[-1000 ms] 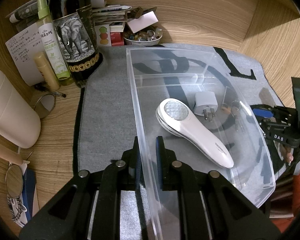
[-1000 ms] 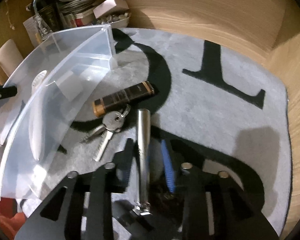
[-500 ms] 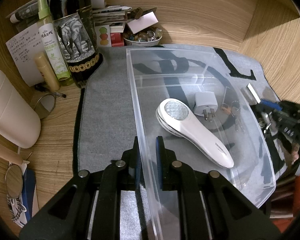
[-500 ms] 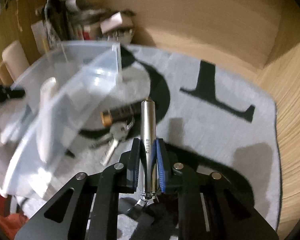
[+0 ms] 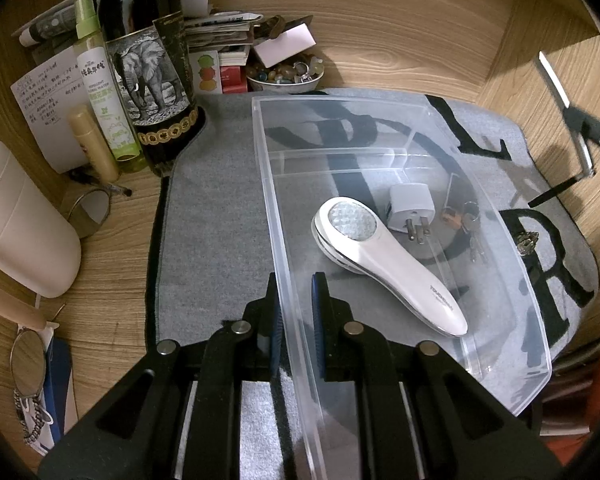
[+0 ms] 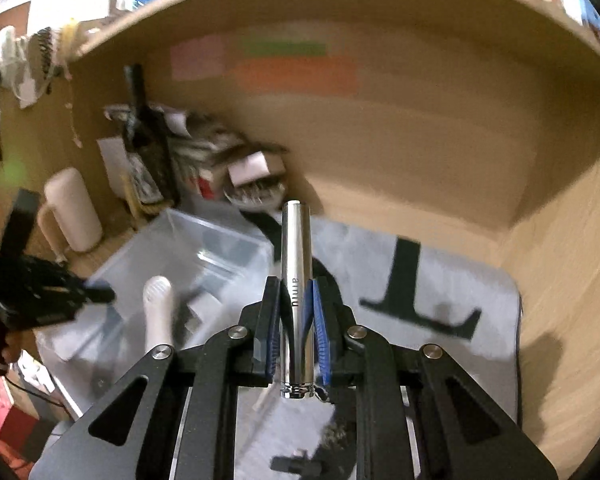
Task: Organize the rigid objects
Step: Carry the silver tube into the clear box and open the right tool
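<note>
Silver tube clamped in right gripper; left gripper pinches bin wall, seemingly.

Readable: "TOUCHBeauty" along white handheld device; "amIu"-like lettering on silver tube; large "L", "R" across grey mat.

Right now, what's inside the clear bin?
The bin holds a white handheld device and a white plug adapter beside it. The keys seen through the far wall look to lie outside on the mat. Nothing else shows inside.
</note>
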